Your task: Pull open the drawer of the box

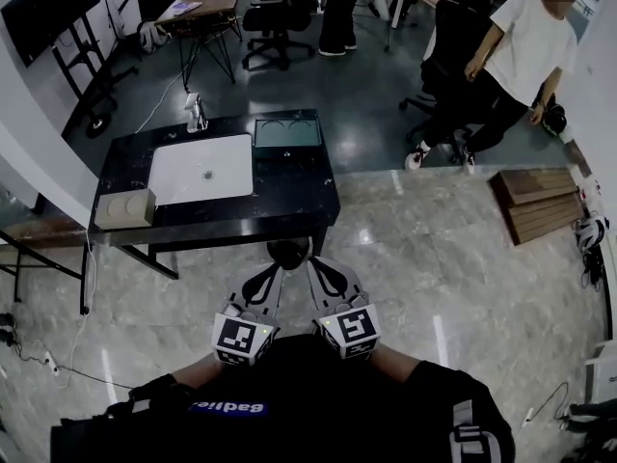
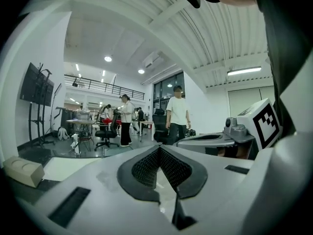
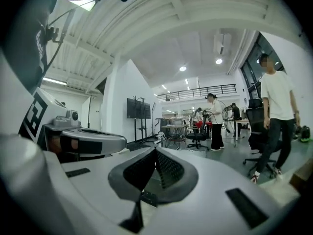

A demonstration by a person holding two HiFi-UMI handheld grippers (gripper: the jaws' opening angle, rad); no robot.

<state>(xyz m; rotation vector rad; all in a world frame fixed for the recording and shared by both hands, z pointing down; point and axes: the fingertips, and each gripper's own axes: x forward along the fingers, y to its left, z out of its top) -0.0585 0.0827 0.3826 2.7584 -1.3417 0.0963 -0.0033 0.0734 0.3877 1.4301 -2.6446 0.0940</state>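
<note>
**Both grippers closed and empty, short of the table; box ahead and to the left**

The left gripper (image 2: 159, 150) has its jaws pressed together, the ribbed pads meeting at the tip with nothing between them. The right gripper (image 3: 155, 151) is the same: jaws closed on each other, holding nothing. In the head view the two are held side by side close to the person's body, with their tips near each other and aimed at the near edge of the black table (image 1: 289, 196).

The box (image 1: 125, 208), beige, sits on the table's near left corner. It is ahead of the jaws, well off to the left of the left pair and well apart from both. Its drawer front cannot be made out from here.

Straight ahead of the jaws on the table lies a white mat (image 1: 202, 167). Beyond the mat, slightly to the right, is a shallow tray (image 1: 287, 131).
</note>
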